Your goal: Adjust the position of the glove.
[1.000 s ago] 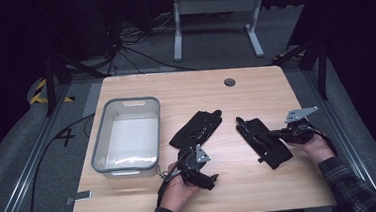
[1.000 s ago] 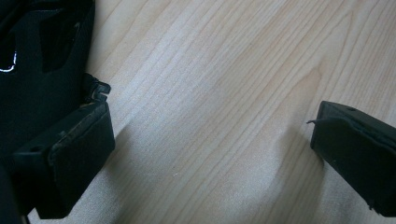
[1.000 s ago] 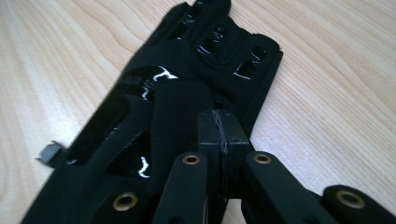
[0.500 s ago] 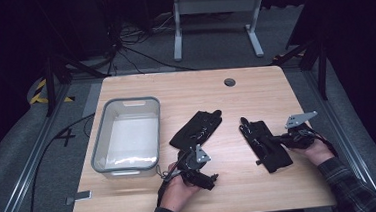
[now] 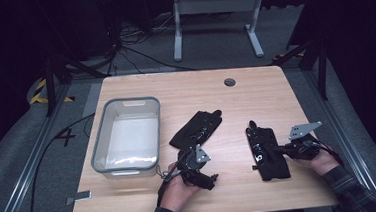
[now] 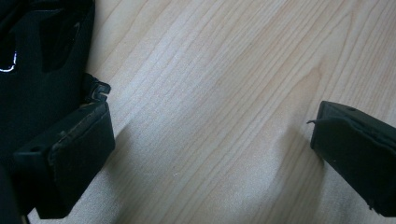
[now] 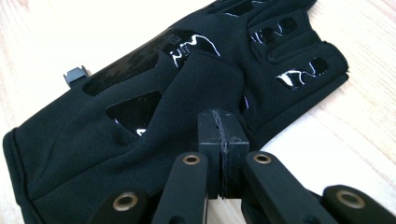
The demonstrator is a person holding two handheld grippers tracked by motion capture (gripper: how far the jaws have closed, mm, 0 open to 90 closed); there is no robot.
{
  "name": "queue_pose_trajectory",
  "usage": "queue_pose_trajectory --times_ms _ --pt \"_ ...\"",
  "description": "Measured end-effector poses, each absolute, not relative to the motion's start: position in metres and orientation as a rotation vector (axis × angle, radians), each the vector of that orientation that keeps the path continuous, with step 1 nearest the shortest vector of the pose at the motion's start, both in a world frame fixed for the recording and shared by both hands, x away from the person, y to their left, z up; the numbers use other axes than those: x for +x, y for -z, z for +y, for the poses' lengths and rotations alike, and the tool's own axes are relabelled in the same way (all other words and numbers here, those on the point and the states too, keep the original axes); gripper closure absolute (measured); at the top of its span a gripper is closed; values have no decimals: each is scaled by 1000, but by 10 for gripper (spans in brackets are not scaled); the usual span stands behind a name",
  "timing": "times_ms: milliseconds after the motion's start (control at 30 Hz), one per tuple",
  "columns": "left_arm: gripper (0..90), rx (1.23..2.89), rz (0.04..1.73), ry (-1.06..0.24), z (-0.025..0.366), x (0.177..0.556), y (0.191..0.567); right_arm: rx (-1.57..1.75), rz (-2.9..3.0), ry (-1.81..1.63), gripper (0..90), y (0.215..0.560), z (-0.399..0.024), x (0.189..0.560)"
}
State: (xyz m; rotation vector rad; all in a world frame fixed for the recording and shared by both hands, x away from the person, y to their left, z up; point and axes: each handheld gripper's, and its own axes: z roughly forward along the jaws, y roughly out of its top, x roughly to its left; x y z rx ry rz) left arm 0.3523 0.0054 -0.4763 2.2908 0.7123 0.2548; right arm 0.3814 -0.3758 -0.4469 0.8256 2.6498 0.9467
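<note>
Right glove: a black glove lies flat on the wooden counter, at its right side, fingers pointing away from the person.
Right gripper: right gripper sits at the right edge of this glove, held low by a hand with a plaid sleeve.
Right jaws: pressed tight together, pad against pad. In the right gripper view the tips rest at the edge of the glove, by its thumb part. A fold of cloth rises toward them, but I cannot tell if any cloth is pinched.
Left glove: a second black glove lies near the middle of the counter, turned at a slant, well apart from the first one.
Left gripper: left gripper sits just below this second glove, near the front edge.
Left jaws: wide apart, with bare wood between them. In the left gripper view the left pad is just beside the glove's edge.
Tub: a clear plastic tub stands on the left part of the counter, apart from both gloves.
</note>
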Motion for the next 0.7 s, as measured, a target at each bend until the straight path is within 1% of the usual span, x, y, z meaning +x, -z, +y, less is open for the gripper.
queue_pose_trajectory --times_ms 33,67,100,133,167,200,267,367,433,467,500,533,567,700 --pt "0 2293 715 -254 5 352 476 828 2641 -961 888 445 -376 380" --pt "0 2291 712 -255 5 352 476 833 2629 -981 851 443 -378 379" --pt "1 2291 712 -255 5 352 476 833 2629 -981 851 443 -378 379" --pt "1 2290 713 -255 5 352 476 848 2611 -1000 833 441 -380 379" --pt "0 2290 712 -255 5 352 476 861 2585 -1022 795 438 -384 379" --pt "0 2292 715 -254 5 352 476 884 2549 -1033 736 436 -388 379" --pt "0 2293 715 -254 5 352 476 926 2525 -1033 684 437 -396 378" --pt "1 2291 713 -255 5 352 476 994 2480 -1016 534 440 -408 376" --pt "1 2291 712 -255 5 352 476 1046 2443 -998 451 442 -415 372" --pt "1 2291 712 -255 5 352 476 1060 2412 -989 374 445 -420 370" --pt "1 2290 712 -255 5 352 476 1060 2412 -989 374 445 -420 370" --pt "1 2291 712 -255 5 352 476 1084 2384 -969 318 448 -425 367" --pt "1 2291 712 -255 5 352 476 1084 2384 -969 318 448 -425 367" --pt "0 2290 713 -254 5 352 476 1104 2353 -981 228 455 -428 365"
